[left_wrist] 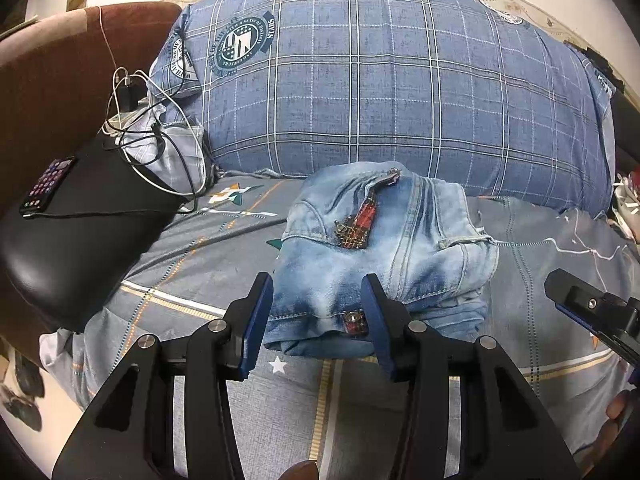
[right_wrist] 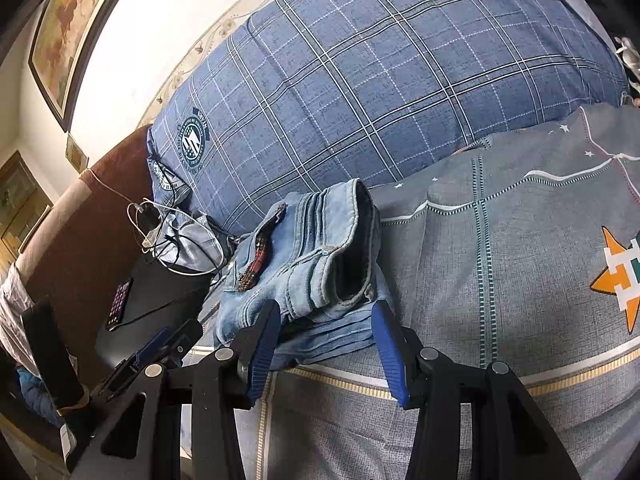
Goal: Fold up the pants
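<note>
Denim, pale and washed, makes up the folded pants (left_wrist: 384,248), which lie in a compact bundle on the grey patterned bedsheet (left_wrist: 540,248), near the blue plaid pillow (left_wrist: 380,80) at the head of the bed. From the left wrist view the bundle is a little wider than deep, so its long axis runs roughly parallel to the pillow's front edge. The waistband with its metal snap button (left_wrist: 354,316) faces the near edge of the bed. A red tartan strip (left_wrist: 360,220) runs slantwise across the top, toward the pillow. In the right wrist view a rolled opening of the denim faces right; whether that is a leg end I cannot quite tell.

Both tools tilt downward toward the bundle. The left gripper (left_wrist: 316,320) has its jaws apart, standing either side of the waistband edge without pressing it; nothing is held. The right gripper (right_wrist: 326,348) is likewise parted over the bundle's near right corner, its blue pads clear of the cloth. Its black finger also shows at the right edge of the left wrist view.

The pillow carries a round dark-green crest (left_wrist: 242,42) with the word "STARS" on a ribbon; the smaller lettering is too fine to read. At the bed's left edge a phone (left_wrist: 48,186) lies on a black cushion (left_wrist: 80,232) beside tangled cables (left_wrist: 152,136).
</note>
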`<state>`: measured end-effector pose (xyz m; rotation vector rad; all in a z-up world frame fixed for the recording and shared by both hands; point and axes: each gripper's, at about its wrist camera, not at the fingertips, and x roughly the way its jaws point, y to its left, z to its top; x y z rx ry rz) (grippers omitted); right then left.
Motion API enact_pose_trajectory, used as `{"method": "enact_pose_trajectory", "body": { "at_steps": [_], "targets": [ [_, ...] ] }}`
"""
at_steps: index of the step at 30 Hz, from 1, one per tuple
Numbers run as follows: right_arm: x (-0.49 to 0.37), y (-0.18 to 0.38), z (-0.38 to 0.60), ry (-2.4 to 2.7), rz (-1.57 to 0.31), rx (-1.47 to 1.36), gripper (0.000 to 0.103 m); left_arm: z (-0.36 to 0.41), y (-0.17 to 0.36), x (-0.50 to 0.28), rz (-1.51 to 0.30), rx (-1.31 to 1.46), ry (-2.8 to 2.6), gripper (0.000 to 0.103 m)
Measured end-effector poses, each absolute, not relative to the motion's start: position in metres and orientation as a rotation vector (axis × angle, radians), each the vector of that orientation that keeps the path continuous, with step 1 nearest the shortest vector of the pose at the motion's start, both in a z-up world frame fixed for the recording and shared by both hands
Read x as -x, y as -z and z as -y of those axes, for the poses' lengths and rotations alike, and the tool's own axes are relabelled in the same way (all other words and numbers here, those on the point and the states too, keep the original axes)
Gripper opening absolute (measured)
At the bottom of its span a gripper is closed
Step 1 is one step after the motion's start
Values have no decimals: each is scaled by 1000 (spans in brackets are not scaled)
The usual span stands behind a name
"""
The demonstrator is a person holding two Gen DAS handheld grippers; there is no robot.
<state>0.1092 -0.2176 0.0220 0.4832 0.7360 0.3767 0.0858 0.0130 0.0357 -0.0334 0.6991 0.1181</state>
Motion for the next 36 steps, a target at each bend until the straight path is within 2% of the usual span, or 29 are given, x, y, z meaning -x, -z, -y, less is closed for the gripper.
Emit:
{"method": "enact_pose_trajectory", "body": {
  "at_steps": [36],
  "targets": [
    [-111, -20, 213, -384, -755, -471, 46, -16, -33, -92, -720, 45, -85, 45]
  ]
}}
